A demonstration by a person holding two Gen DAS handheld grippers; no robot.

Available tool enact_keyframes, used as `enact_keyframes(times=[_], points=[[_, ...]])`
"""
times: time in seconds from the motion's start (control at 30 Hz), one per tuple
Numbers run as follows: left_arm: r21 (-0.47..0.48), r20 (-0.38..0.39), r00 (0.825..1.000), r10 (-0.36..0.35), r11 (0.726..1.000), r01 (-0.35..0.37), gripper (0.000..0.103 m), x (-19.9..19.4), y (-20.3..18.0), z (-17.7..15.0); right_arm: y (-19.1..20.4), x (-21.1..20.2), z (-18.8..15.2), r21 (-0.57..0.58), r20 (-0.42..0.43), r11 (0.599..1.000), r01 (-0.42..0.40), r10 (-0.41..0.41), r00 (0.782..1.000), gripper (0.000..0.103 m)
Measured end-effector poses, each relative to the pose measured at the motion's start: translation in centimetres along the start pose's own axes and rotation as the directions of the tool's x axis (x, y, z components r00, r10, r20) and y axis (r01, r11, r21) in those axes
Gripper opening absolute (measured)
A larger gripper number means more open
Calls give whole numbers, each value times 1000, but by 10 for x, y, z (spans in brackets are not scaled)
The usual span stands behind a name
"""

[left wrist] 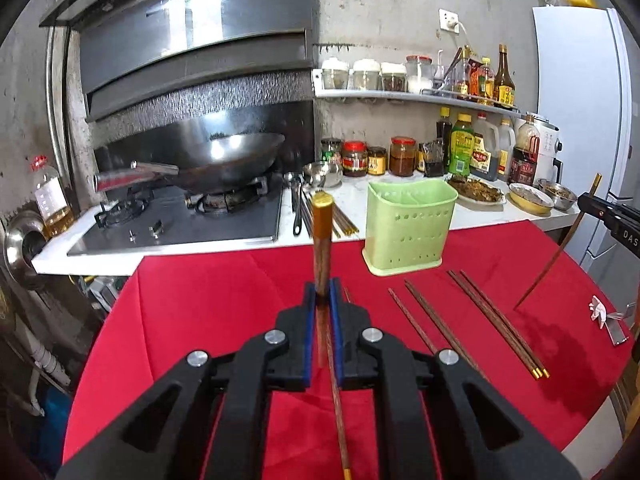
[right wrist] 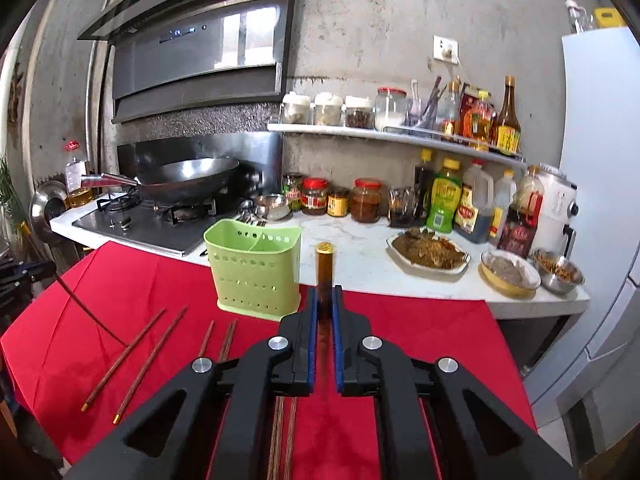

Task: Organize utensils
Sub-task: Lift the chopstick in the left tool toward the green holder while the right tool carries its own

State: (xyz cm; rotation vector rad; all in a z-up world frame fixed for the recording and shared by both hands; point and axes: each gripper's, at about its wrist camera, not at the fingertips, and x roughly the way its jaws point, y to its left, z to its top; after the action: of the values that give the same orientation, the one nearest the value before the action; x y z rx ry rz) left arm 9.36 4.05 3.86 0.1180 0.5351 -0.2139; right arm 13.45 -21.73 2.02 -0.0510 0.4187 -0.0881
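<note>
A light green utensil holder [left wrist: 408,228] [right wrist: 254,268] stands at the far edge of the red cloth [left wrist: 224,300]. My left gripper [left wrist: 322,290] is shut on a brown gold-capped chopstick [left wrist: 322,236] that points up and away, left of the holder. My right gripper [right wrist: 325,300] is shut on a like chopstick [right wrist: 325,268], right of the holder. Each gripper shows at the edge of the other's view, its chopstick [left wrist: 556,264] [right wrist: 88,312] slanting down toward the cloth. Several loose chopsticks [left wrist: 496,320] [right wrist: 124,364] lie on the cloth, some under the grippers [right wrist: 282,432].
Behind the cloth runs a white counter [right wrist: 360,248] with a gas stove and wok [left wrist: 228,160], metal spoons and chopsticks [left wrist: 298,204], jars, sauce bottles and food dishes [right wrist: 428,252]. A white fridge [left wrist: 580,112] stands at the right. A small white object [left wrist: 600,312] lies at the cloth's right edge.
</note>
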Motion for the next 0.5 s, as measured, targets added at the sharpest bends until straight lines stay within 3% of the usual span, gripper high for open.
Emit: enact_keyframes(times=[0.2, 0.3, 0.5], points=[[-21, 49, 998, -32, 999, 33, 7, 5, -2, 22, 3, 16, 12, 7, 16, 999, -37, 37, 999, 7], [-16, 91, 994, -56, 998, 57, 7, 8, -9, 42, 5, 19, 29, 16, 66, 998, -64, 62, 996, 7], [28, 255, 960, -113, 994, 109, 7, -1, -34, 110, 11, 16, 89, 7, 234, 993, -115, 110, 966, 7]])
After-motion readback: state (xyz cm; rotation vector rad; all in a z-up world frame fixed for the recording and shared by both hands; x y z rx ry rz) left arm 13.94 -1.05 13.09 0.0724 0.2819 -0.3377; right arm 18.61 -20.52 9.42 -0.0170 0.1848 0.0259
